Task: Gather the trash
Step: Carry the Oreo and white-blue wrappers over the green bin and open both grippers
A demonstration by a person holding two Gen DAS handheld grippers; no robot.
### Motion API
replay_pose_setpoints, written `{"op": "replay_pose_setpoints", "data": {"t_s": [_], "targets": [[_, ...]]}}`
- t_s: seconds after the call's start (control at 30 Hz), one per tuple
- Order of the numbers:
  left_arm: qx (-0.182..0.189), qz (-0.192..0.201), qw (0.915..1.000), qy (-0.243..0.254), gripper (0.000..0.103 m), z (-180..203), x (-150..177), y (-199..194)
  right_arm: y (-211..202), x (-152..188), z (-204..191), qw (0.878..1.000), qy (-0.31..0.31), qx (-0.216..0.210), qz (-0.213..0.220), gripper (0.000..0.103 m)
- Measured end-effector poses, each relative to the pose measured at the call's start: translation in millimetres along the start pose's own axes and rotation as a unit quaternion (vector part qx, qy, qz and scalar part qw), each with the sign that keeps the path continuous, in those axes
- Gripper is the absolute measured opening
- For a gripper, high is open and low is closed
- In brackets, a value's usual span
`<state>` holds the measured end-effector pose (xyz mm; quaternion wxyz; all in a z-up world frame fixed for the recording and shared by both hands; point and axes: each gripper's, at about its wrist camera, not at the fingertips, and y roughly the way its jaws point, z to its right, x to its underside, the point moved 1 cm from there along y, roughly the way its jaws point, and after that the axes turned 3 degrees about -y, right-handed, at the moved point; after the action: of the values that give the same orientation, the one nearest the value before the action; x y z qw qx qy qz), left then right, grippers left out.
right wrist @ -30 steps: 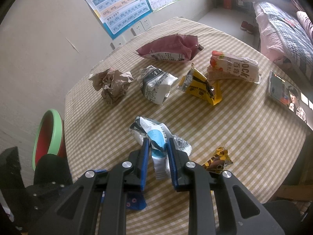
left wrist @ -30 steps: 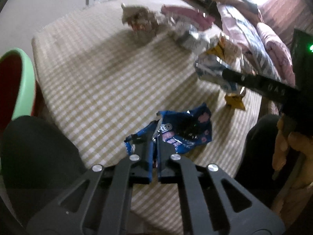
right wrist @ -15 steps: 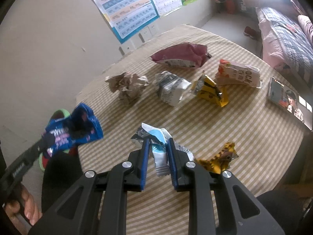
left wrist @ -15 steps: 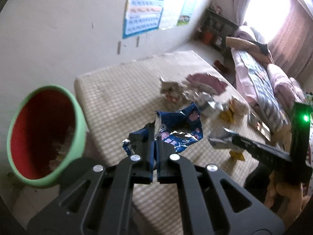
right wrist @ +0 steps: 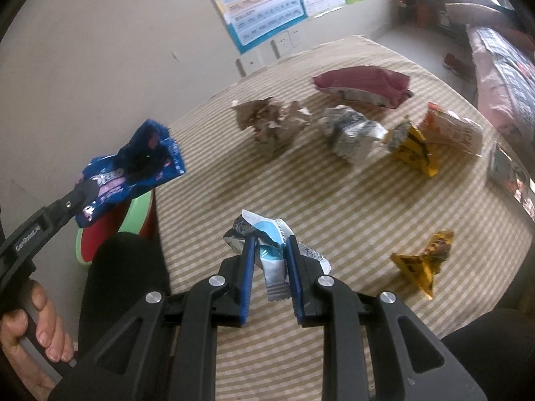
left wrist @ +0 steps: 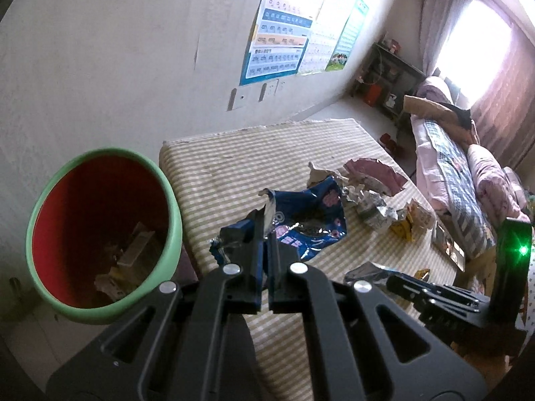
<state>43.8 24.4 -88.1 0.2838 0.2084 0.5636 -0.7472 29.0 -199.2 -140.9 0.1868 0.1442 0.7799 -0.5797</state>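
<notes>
My left gripper [left wrist: 266, 234] is shut on a blue snack wrapper [left wrist: 311, 220] and holds it in the air, right of a red bin with a green rim [left wrist: 167, 207] that has some trash inside. In the right wrist view the blue wrapper [right wrist: 133, 173] hangs above the bin [right wrist: 140, 207] at the table's left edge. My right gripper [right wrist: 269, 254] is shut on a silver and light-blue wrapper [right wrist: 264, 237] just above the checked tablecloth [right wrist: 334, 207].
On the table lie a crumpled paper ball [right wrist: 271, 123], a silver wrapper [right wrist: 351, 133], a maroon bag [right wrist: 364, 85], two yellow wrappers [right wrist: 411, 147] [right wrist: 424, 260], a white and orange pack [right wrist: 451, 127] and a phone [right wrist: 511, 177]. A bed [left wrist: 461, 173] stands on the right.
My left gripper has lifted the blue wrapper off the table and carried it left toward the bin. My right gripper has kept its hold on the silver-blue wrapper and lifted a little.
</notes>
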Motion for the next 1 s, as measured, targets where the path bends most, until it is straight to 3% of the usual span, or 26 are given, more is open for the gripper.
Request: {"op": "replay_pose_setpoints", "data": {"t_s": [0.4,1.0], "targets": [[-0.013,0.028,0.9987,-0.041,0.001,-40.4,-8.1,-16.8,8.4,-9.2,-51.9,0.998,-0.056,-0.018,-0.011,0.02],[-0.105,0.055,0.9841,-0.132,0.001,-144.4,-6.7,-39.9,41.0,-42.9,-144.2,0.987,-0.15,-0.051,-0.024,0.02]]}}
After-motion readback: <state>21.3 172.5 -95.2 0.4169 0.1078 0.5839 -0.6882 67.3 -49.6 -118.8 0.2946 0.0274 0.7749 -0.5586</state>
